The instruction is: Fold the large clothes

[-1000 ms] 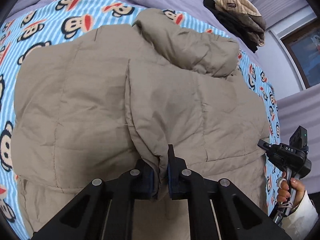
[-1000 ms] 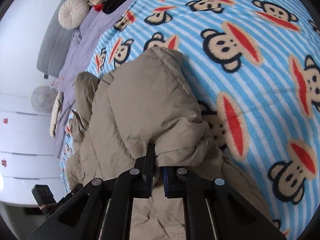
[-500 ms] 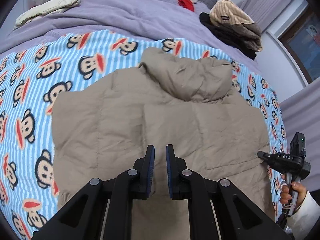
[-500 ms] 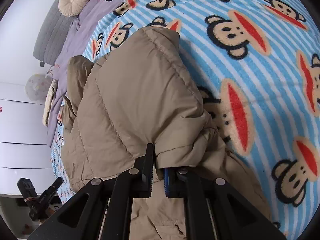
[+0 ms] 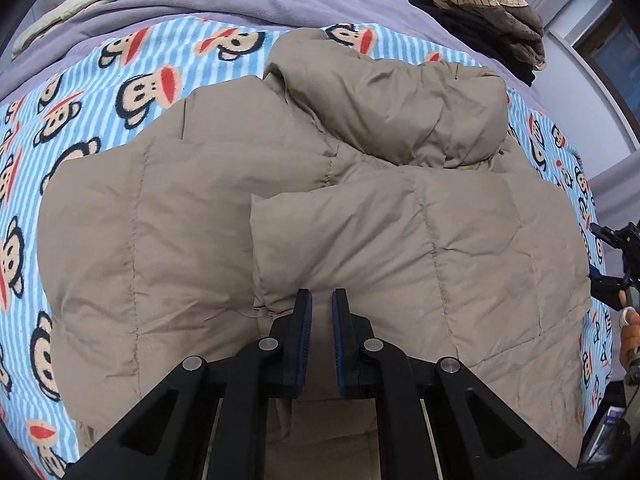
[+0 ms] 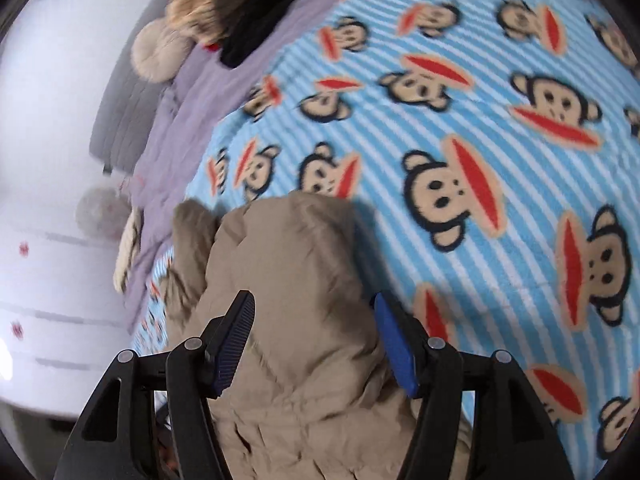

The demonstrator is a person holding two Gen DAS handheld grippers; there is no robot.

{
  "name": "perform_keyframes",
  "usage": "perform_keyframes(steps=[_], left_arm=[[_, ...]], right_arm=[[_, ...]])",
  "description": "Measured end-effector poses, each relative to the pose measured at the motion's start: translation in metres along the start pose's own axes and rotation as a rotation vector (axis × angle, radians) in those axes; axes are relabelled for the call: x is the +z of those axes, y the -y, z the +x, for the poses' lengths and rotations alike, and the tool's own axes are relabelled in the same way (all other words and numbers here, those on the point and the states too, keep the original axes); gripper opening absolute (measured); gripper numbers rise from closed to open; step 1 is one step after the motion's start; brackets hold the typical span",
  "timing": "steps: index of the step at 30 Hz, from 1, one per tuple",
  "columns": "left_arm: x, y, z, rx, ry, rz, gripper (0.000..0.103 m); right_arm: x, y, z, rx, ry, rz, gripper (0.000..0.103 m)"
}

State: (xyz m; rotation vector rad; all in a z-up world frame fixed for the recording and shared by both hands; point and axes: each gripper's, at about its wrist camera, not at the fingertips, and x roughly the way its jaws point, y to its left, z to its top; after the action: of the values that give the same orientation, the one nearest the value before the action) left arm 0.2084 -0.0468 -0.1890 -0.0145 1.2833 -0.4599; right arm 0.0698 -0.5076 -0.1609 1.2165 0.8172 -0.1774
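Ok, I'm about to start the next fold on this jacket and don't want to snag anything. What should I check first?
1. Right gripper let go of the jacket: ok, jaws have just been opening, pads clear of the fabric.
2. Left gripper empty: ok, shut, nothing between the pads.
3. Side panel folded over the middle: ok.
4. Hood tucked flat: not ok, still bunched.
5. Blanket beside the jacket free: ok.
6. Bottom hem straight: cannot tell.

Bed: monkey-print blanket, beige puffer jacket, clothes pile.
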Motion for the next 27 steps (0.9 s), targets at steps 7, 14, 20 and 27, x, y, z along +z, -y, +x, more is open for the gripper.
perform_keyframes(steps=[7, 14, 20, 27], left_arm=[[-0.002, -0.001, 0.009, 0.013, 0.001, -0.016, 0.012], [-0.003, 0.002, 0.014, 0.027, 0.002, -0.011, 0.012], [-0.003, 0.002, 0.015, 0.042, -0.003, -0.014, 0.012], [-0.001, 0.011, -0.012, 0.086, 0.025, -0.011, 0.012]], right_arm=[[0.011, -0.025, 0.052, -0.085, -0.073, -0.140, 0.022], [0.014, -0.030, 0.056, -0.258, -0.014, -0.272, 0.024], [-0.016, -0.050, 0.017, -0.396, 0.052, -0.440, 0.025], [-0.075, -0.050, -0.023, -0.392, 0.060, -0.525, 0.025]])
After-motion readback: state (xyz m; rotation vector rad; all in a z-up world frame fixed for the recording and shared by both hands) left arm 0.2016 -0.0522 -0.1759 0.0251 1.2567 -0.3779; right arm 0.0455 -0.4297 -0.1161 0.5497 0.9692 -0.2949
